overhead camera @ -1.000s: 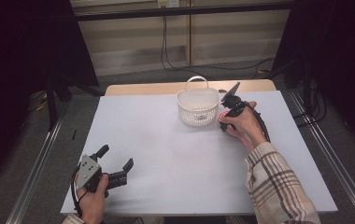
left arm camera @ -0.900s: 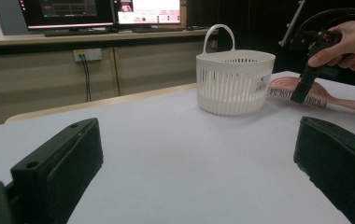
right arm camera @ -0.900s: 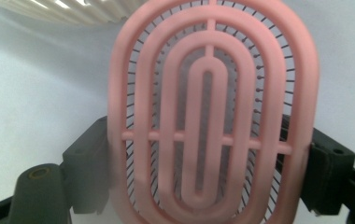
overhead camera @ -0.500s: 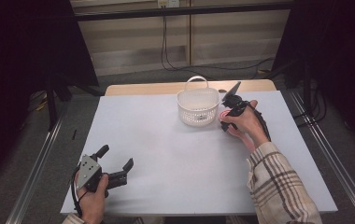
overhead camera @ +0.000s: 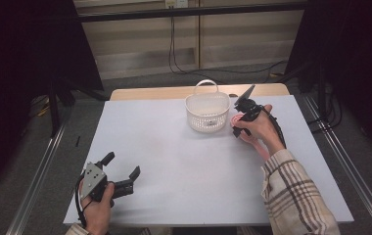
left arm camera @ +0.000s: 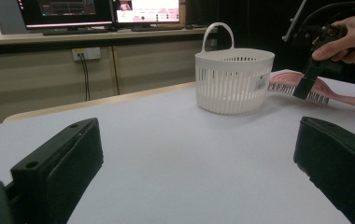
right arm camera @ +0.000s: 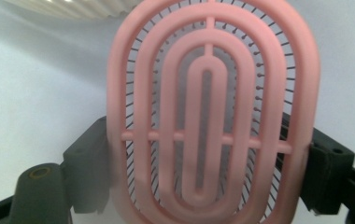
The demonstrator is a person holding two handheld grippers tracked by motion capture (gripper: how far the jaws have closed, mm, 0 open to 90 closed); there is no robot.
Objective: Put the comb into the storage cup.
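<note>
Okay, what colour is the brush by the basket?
Pink, with thin dark bristles; the brush shows best in the right gripper view.

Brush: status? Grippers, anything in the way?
Right gripper shut on brush, beside basket. Left gripper open, idle at near edge. Nothing in the way.

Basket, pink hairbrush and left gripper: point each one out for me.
basket [overhead camera: 207, 113]: high view, on its slotted front wall.
pink hairbrush [right arm camera: 210, 116]: right gripper view, on the head's central rib.
left gripper [overhead camera: 121, 171]: high view, midway between its fingertips.
</note>
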